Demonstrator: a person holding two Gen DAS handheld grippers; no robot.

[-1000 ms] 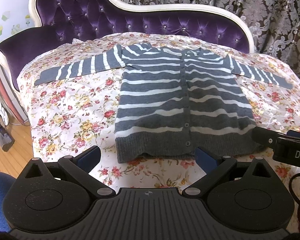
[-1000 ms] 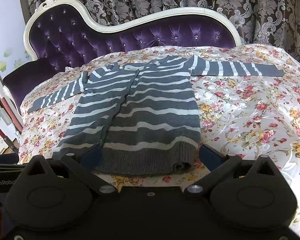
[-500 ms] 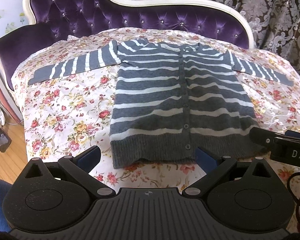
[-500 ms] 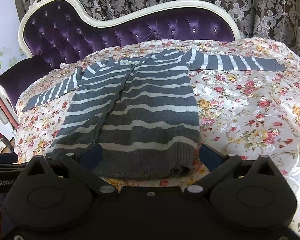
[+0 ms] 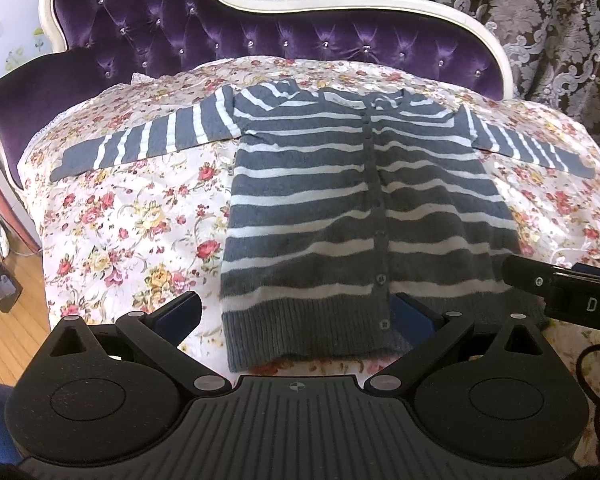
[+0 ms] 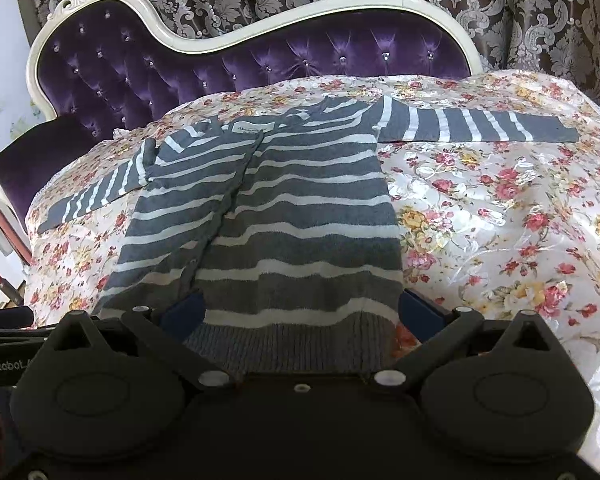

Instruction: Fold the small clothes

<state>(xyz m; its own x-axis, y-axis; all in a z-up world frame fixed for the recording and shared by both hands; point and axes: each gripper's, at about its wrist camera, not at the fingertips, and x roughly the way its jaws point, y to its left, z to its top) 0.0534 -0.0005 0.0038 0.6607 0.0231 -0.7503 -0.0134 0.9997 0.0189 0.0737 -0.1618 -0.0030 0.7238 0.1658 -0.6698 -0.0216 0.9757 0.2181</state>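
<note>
A small grey cardigan with white stripes (image 5: 340, 208) lies flat and buttoned on a floral cover, both sleeves spread out sideways. It also shows in the right wrist view (image 6: 284, 216). My left gripper (image 5: 296, 316) is open, its fingers on either side of the hem's left half. My right gripper (image 6: 300, 312) is open, its fingers on either side of the hem's right half. The right gripper's body (image 5: 560, 292) shows at the right edge of the left wrist view.
The floral cover (image 6: 500, 220) lies over a purple tufted chaise with a white frame (image 6: 300, 16). Patterned curtains (image 6: 500, 8) hang behind. Wood floor (image 5: 8, 340) lies off the cover's left edge.
Both grippers have moved forward and lower toward the cardigan's hem, so the hem now sits between each pair of open fingers. The cardigan has not moved.
</note>
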